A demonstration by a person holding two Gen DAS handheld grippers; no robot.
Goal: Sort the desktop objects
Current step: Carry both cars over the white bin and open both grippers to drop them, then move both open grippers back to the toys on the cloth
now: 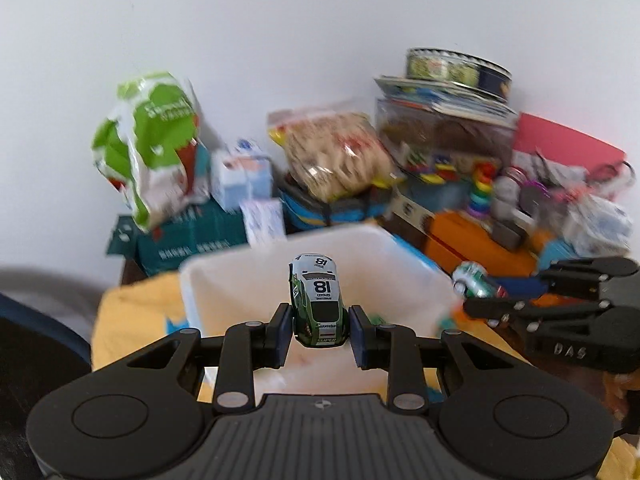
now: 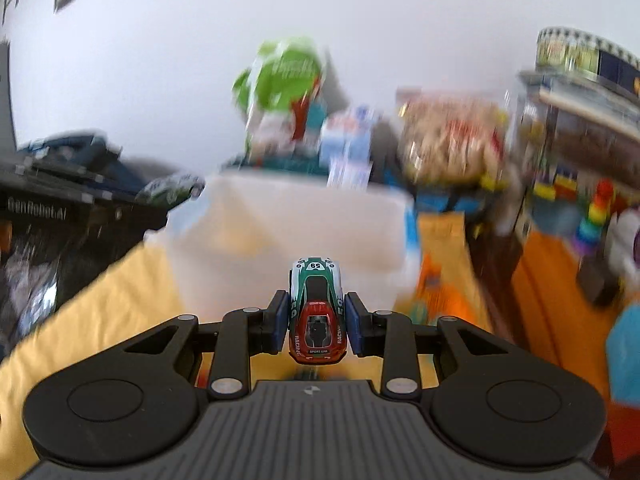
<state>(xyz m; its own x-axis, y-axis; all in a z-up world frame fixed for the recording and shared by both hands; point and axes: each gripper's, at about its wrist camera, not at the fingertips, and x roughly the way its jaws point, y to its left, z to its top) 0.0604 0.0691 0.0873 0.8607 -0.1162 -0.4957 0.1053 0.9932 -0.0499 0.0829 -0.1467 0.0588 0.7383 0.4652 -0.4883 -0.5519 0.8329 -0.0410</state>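
Toy cars are what both hands carry, one each, and the white plastic bin (image 1: 280,264) ahead of them looks like the place they are meant for.

Starting on the left: the left gripper (image 1: 319,330) has its jaws pinching the green and white racing car (image 1: 318,300) (number 18 on roof and bonnet) across its flanks, blue pads pressed to both sides. The car's long axis runs straight out along the fingers, one end towards the camera, the other pointing at the bin. From this view the bin's open mouth lies directly ahead of and below the car, its near rim just beyond the fingertips, so the left hand seems the nearer of the two to a drop.

Moving right: the right gripper (image 2: 318,330) grips the red, green and white sport car (image 2: 316,312) (number 59) the same way, jaws clamped on its sides, long axis in line with the fingers. Here the bin (image 2: 288,216) sits ahead and a little to the left, further off over the yellow cloth on the surface (image 2: 100,300). In the left wrist view that gripper (image 1: 560,304) shows at the right edge, beside the bin's right wall.

My judgement: each hand must go forward until its car hangs over the opening before the jaws part.
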